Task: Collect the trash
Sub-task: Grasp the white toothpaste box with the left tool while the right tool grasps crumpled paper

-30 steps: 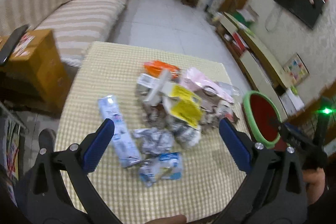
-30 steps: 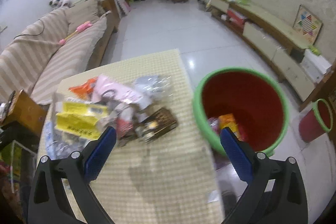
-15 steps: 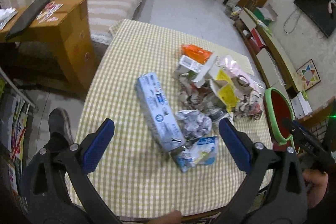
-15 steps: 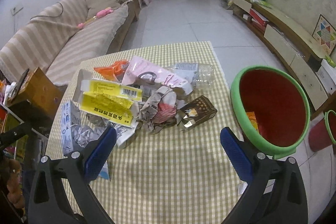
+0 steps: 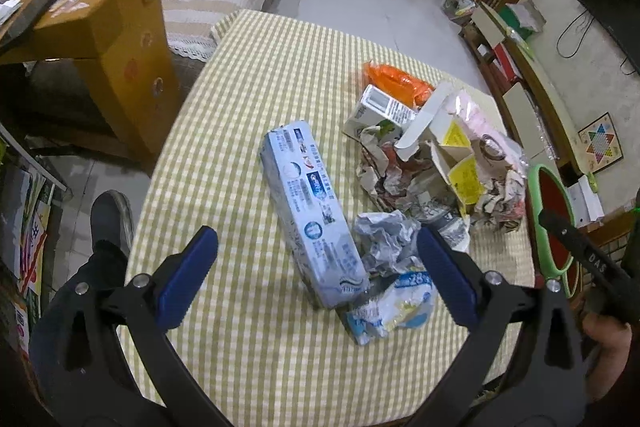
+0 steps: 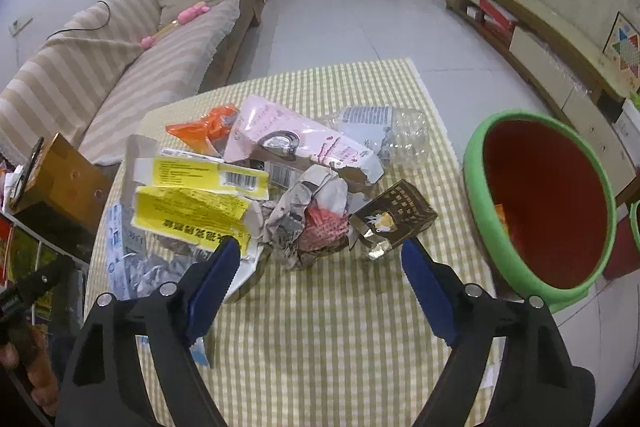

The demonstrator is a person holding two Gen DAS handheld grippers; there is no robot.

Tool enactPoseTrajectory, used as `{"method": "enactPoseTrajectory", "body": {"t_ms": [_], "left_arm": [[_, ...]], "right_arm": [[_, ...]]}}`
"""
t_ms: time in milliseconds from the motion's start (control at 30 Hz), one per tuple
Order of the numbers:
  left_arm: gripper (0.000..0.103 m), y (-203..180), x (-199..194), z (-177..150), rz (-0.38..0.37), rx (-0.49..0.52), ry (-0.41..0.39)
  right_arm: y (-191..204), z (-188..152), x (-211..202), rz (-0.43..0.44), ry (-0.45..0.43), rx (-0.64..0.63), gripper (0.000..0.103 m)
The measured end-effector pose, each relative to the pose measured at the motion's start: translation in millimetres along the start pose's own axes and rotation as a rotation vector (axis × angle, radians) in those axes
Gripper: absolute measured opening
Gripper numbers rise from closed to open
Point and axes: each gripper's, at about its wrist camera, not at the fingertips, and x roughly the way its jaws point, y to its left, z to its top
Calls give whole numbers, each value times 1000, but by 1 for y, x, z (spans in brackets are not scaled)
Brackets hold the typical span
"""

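left gripper [image 5: 316,247]: jaws spread wide, holding nothing, poised above the near end of the toothpaste box
toothpaste box [image 5: 312,207]: long, pale blue, lying flat on the checked tablecloth [image 5: 256,99]
crumpled paper [image 5: 386,239]: touching the toothpaste box on its right
blue-white wrapper [image 5: 394,307]: just past the box's near end, to the right
trash heap [image 5: 444,163]: right of the box, apart from it; yellow carton, pink bag, torn paper
orange bag [image 5: 396,83]: beyond the box, at the heap's far edge
red bin [image 5: 554,219]: green-rimmed, well right of the box, off the table edge
cardboard box [image 5: 116,39]: well left of the toothpaste box, beside the table
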Motion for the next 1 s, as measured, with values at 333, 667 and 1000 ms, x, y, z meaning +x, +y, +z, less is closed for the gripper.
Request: {"method": "enactPoseTrajectory", "body": {"t_ms": [333, 667, 1000], "left_arm": [[91, -1, 52, 17, 36, -6, 74], [49, 18, 84, 21, -9, -138, 186], [43, 37, 61, 12, -34, -161, 153]], "right_arm": [[4, 14, 46, -21, 93, 10, 73], [14, 14, 59, -21, 130, -10, 47], [13, 13, 43, 7, 106, 7, 28]]}}
